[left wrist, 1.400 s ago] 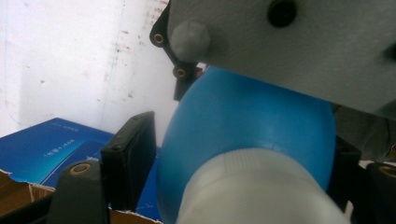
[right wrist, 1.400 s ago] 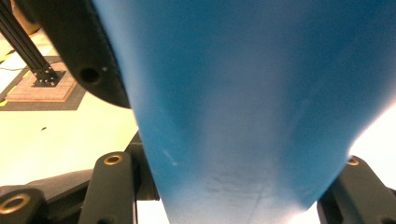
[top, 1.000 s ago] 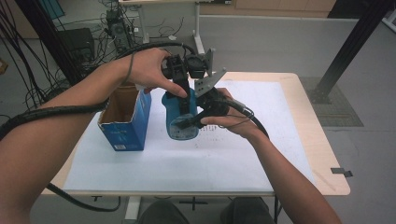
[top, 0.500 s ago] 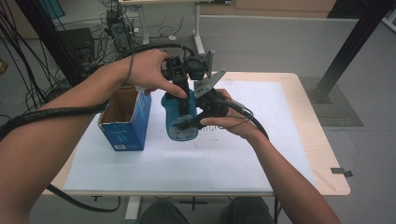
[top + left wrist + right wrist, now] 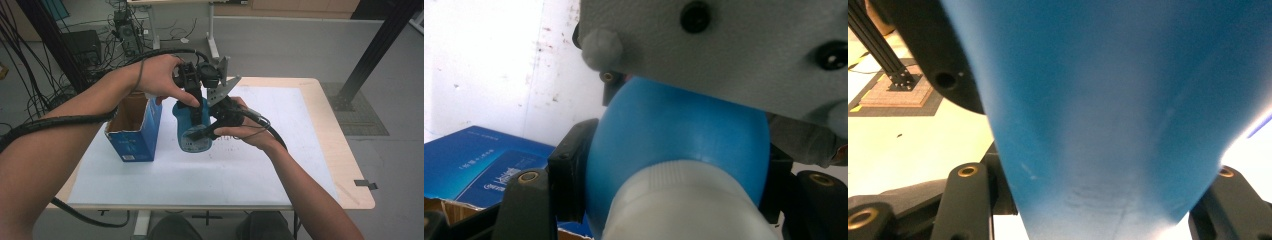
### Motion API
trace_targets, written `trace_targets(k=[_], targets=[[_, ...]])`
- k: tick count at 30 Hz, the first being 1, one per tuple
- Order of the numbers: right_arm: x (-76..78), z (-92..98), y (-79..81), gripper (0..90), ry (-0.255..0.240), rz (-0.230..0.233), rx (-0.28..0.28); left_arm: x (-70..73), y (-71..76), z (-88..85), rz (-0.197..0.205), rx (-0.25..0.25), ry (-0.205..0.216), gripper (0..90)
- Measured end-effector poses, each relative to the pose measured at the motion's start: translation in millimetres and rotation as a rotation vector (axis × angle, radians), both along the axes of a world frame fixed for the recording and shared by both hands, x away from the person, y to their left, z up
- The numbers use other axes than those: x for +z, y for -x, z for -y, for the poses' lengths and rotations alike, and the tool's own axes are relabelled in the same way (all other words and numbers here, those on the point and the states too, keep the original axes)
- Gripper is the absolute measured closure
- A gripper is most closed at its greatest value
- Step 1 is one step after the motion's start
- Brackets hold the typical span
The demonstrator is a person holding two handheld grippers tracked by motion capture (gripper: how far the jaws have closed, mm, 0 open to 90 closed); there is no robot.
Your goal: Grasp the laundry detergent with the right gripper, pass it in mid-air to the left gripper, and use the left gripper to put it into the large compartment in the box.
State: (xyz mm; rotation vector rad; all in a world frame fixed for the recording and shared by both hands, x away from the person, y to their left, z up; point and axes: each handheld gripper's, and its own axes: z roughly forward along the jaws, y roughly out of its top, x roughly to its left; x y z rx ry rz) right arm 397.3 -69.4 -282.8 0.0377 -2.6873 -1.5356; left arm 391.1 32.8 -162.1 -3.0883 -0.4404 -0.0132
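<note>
Above the counter [image 5: 310, 150], the left tool [image 5: 196, 107] pinches a blue bottle [image 5: 192, 131] at its white cap [image 5: 684, 200]; the right tool [image 5: 207, 131] clamps its body. Twisting too hard could slip the bottle loose beside the box [image 5: 135, 127].

Even indoor light; both gripper views blurred close-up.

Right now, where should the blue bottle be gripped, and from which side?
Probably as now: left gripper from above at the blue bottle's narrow shoulder below the white cap, right gripper from the right across the wider body; both are shut on it.
</note>
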Motion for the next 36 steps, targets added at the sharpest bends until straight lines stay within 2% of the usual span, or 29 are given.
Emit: trace_targets(k=[7, 12, 36], targets=[[0.6, 1.5, -0.4, 42.8, 0.001, 0.007, 0.0, 0.3, 0.3, 1.6, 0.0, -0.003, 0.001, 35.4], [0.6, 2.2, 0.0, 42.7, 0.004, -0.004, -0.001, -0.2, 0.2, 0.9, -0.001, -0.004, 0.014, 35.5], [-0.2, 1.7, -1.1, 42.5, -0.002, -0.006, 0.01, 0.1, 0.3, 0.0, -0.005, 0.005, 0.012, 35.6]])
